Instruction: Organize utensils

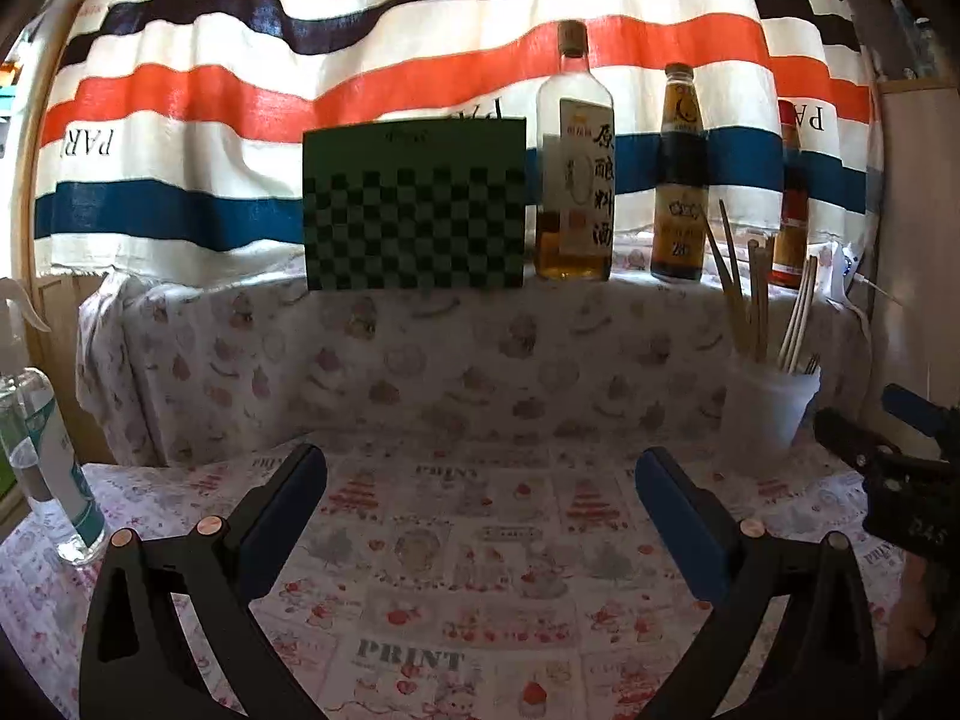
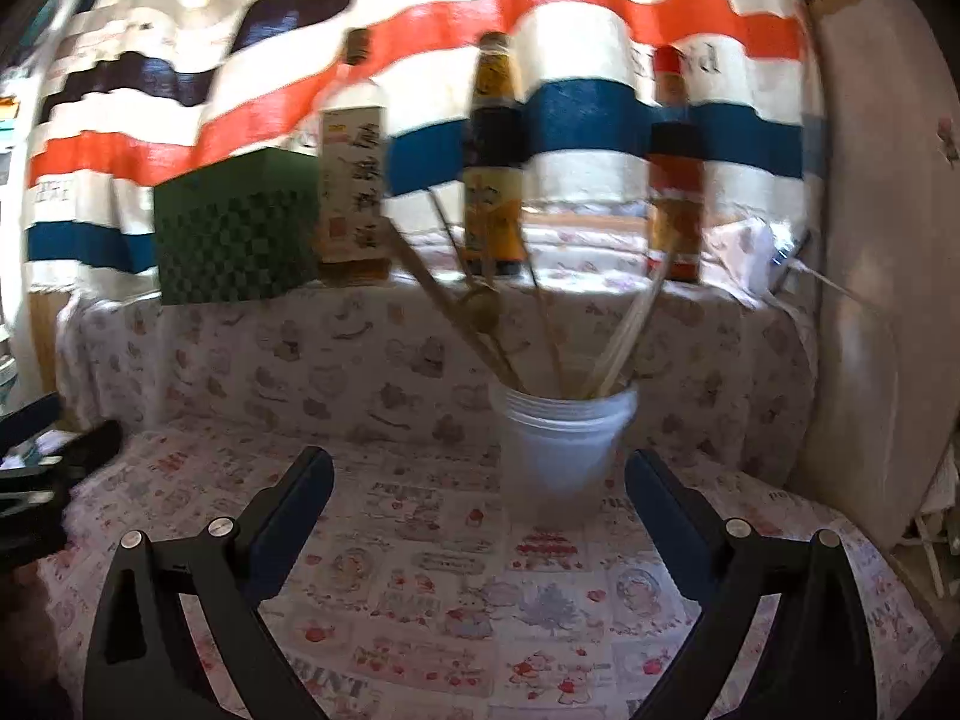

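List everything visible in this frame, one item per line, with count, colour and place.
cup: 1, translucent white, on the table, right side, ahead of the right claw
utensils: several chopsticks plus what looks like a spoon, pale wood, standing in the cup
bottles: 3, clear, dark-and-yellow, red, on the back ledge
box: 1, green checkered, ledge left of the bottles
spray bottle: 1, clear with teal label, table's far left
tablecloth: 1, white with red prints, covering table and ledge
striped cloth: 1, white, orange, navy, blue, hanging behind
left claw: black, blue pads, open, empty
right claw: same, open, empty
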`<state>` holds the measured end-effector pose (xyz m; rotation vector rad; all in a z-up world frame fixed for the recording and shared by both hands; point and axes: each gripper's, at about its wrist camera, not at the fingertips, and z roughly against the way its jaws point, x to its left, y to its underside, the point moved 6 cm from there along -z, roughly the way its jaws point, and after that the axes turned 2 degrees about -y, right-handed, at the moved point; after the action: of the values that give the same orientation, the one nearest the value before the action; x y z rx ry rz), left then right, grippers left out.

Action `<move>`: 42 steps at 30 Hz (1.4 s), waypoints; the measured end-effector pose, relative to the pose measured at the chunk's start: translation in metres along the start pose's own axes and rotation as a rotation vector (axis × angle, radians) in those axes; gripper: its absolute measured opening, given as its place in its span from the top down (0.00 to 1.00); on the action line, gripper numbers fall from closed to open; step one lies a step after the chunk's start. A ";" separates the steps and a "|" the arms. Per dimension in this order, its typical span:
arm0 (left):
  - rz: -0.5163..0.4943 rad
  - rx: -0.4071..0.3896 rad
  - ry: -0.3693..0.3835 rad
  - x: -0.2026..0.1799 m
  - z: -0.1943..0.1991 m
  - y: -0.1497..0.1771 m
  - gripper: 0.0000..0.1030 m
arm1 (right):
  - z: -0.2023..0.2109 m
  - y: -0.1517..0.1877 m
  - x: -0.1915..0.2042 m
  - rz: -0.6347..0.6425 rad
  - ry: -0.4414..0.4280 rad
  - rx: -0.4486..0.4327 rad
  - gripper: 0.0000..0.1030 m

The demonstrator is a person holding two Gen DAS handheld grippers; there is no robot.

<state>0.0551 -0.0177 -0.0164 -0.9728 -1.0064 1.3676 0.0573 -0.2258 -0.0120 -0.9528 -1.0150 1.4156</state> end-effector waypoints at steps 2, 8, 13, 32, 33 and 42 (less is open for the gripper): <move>-0.013 0.005 0.019 -0.004 -0.001 0.001 0.01 | 0.003 0.000 0.004 0.013 -0.015 -0.013 0.04; 0.003 0.007 0.001 0.000 -0.002 0.000 0.01 | 0.005 0.001 0.007 0.014 -0.038 -0.004 0.04; -0.001 0.003 0.000 0.000 -0.002 0.000 0.01 | 0.008 0.001 0.006 0.009 -0.022 -0.009 0.01; -0.011 -0.002 0.026 -0.004 0.003 0.001 0.01 | 0.004 0.002 0.005 0.005 -0.018 0.019 0.01; -0.010 0.000 0.030 -0.003 0.004 0.002 0.01 | 0.004 0.002 0.004 0.001 -0.015 0.020 0.01; -0.011 -0.002 0.032 -0.003 0.005 0.002 0.01 | -0.005 0.007 0.001 -0.025 -0.055 0.081 0.00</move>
<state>0.0495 -0.0208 -0.0167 -0.9858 -0.9885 1.3381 0.0599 -0.2243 -0.0200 -0.8435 -0.9992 1.4579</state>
